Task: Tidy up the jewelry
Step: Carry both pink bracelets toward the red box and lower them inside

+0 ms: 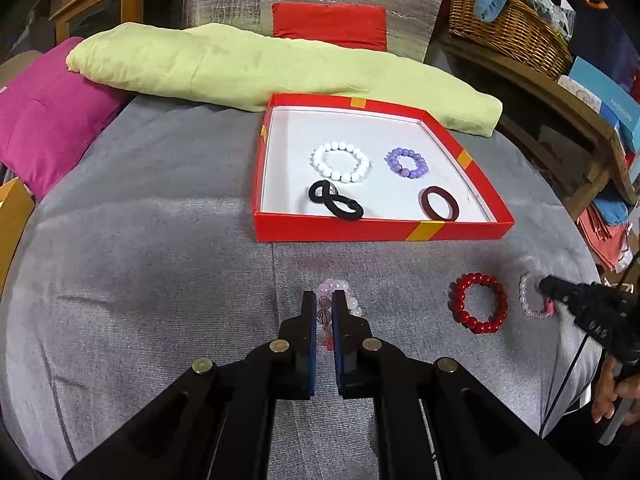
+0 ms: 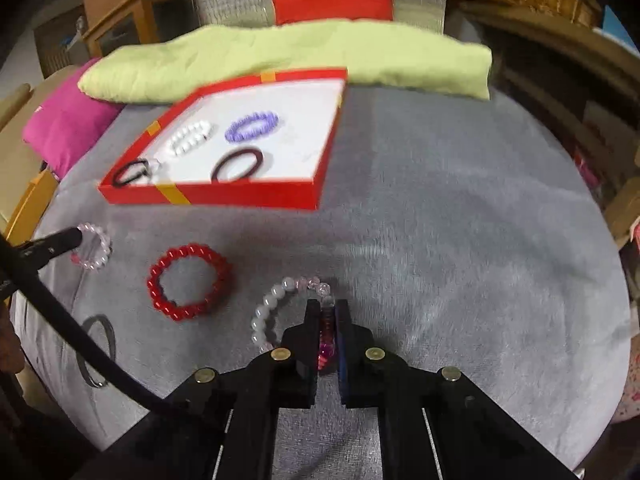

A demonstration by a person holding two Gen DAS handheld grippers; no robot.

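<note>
Left tongs [image 1: 324, 304]: closed on pale pink bracelet [image 1: 340, 294].
Right tongs [image 2: 328, 312]: gripping pink-white bracelet [image 2: 276, 304].
Red box [image 1: 360, 230]: straight ahead of left tongs; ahead-left of right.

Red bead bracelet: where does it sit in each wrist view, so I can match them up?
Left wrist view: red bead bracelet lies lower right on the grey cloth, just left of the right claw.
Right wrist view: it lies lower left, left of the right claw.
Shared landmark: red box, beyond the bracelet in both.
</note>
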